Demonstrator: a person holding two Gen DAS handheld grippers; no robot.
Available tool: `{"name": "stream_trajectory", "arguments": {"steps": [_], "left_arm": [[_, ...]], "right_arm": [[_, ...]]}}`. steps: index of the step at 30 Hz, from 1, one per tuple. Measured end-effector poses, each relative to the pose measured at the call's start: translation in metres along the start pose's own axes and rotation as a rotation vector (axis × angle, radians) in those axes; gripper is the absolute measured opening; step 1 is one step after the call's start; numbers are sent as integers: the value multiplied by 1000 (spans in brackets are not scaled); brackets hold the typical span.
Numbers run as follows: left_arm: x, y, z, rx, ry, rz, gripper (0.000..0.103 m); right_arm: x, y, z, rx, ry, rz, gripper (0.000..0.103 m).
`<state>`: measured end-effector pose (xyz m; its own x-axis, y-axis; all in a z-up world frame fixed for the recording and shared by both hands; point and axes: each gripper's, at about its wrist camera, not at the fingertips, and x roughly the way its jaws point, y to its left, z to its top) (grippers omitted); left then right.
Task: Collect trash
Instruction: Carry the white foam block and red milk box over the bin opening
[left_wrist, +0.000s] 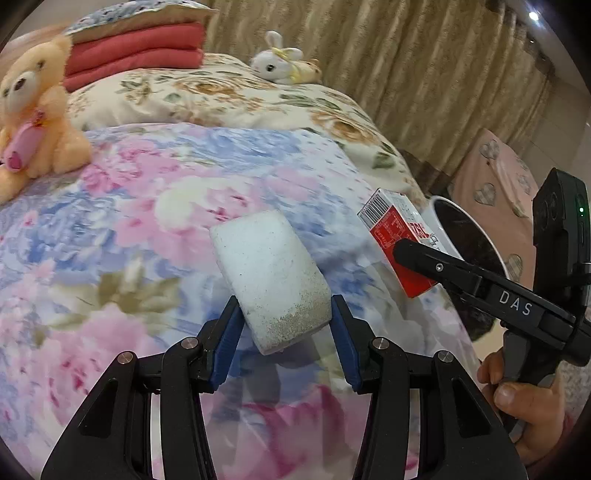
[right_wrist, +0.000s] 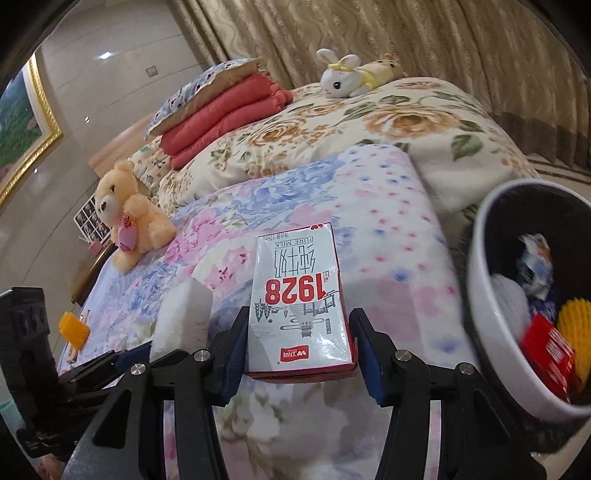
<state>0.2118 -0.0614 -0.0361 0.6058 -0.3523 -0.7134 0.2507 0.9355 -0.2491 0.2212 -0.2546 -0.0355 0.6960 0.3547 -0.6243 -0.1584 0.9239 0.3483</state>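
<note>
Already lifted over the bed (left_wrist: 110, 229), both pieces of trash sit clamped: the left gripper (left_wrist: 286, 321) on a foam block (left_wrist: 269, 277), the right gripper (right_wrist: 297, 343) on a milk carton (right_wrist: 299, 306), long axes pointing away. To the right, nearer the right gripper, the bin (right_wrist: 480, 295) holds wrappers, a red box and yellow netting.

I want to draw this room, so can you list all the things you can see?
foam block: one, white, in left gripper
milk carton: one, red and white, in right gripper
trash bin: one, white, black liner, beside bed, trash inside
teddy bear: one, peach, sitting on bed
bunny toy: one, white, lying on far quilt
folded blanket: one, red, under a pillow
curtain: beige, behind bed
left gripper: black, blue pads
right gripper: black, blue pads
</note>
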Motion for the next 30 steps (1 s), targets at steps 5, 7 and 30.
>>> {"name": "stream_trajectory", "arguments": {"steps": [5,7,30], "left_arm": [[1,-21,-4,30,11,-36,47],[0,-27,-5,37,12,-54,47],[1,-96,-7,157,27,-124,47]], "right_arm": [[-19,-17,-8,39,-16,-2,54],[-27,-24,-10,53,-23,-1,54],[-79,-77,-23,169,-100,-8,54]]}}
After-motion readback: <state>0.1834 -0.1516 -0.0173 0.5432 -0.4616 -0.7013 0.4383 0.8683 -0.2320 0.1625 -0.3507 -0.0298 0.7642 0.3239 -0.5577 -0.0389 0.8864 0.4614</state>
